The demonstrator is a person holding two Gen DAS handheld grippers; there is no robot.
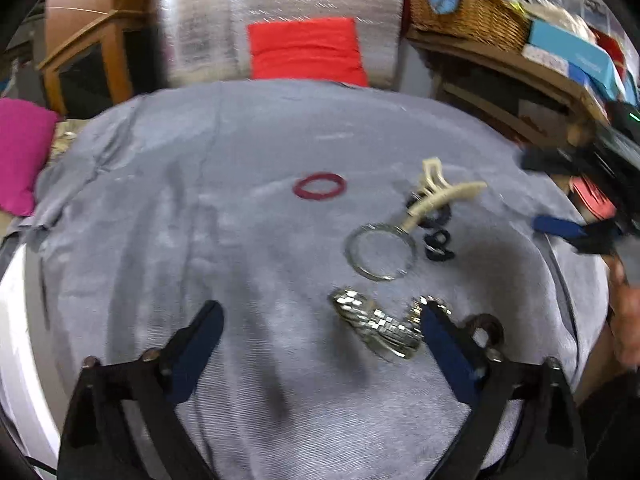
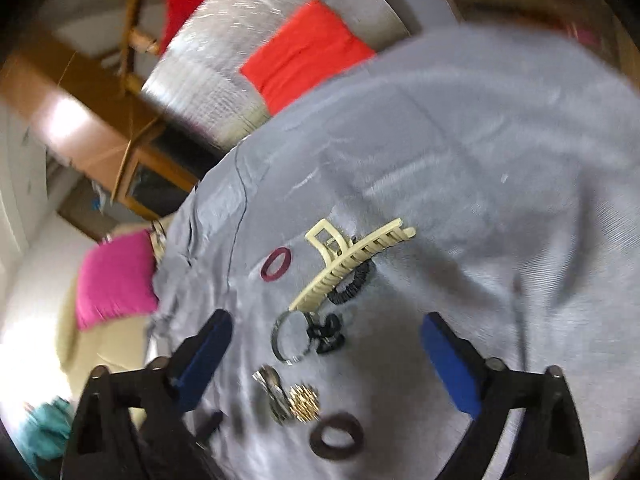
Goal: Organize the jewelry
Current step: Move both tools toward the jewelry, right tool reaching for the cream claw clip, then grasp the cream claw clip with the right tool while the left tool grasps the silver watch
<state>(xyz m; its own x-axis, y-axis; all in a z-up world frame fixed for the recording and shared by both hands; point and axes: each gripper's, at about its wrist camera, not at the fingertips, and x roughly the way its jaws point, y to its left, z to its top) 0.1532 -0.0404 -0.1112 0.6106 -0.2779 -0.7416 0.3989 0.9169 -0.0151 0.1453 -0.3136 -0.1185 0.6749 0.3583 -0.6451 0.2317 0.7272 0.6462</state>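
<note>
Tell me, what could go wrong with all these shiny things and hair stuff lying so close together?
1. The cream hair claw lies across the black hair tie and touches the silver ring, so lifting one might drag the others.
2. The sparkly bracelet sits right against the open left gripper's fingertip and could get nudged away.
3. Both views are blurry, so aiming may miss.

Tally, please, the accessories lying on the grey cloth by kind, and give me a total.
Closed ring-shaped bands: 3: red, black coiled, dark brown.
Cream claw clip: 1.
Silver bangle: 1.
Small black clip: 1.
Sparkly silver-gold jewelry cluster, pieces indistinct: 1.
Total: 7.
</note>
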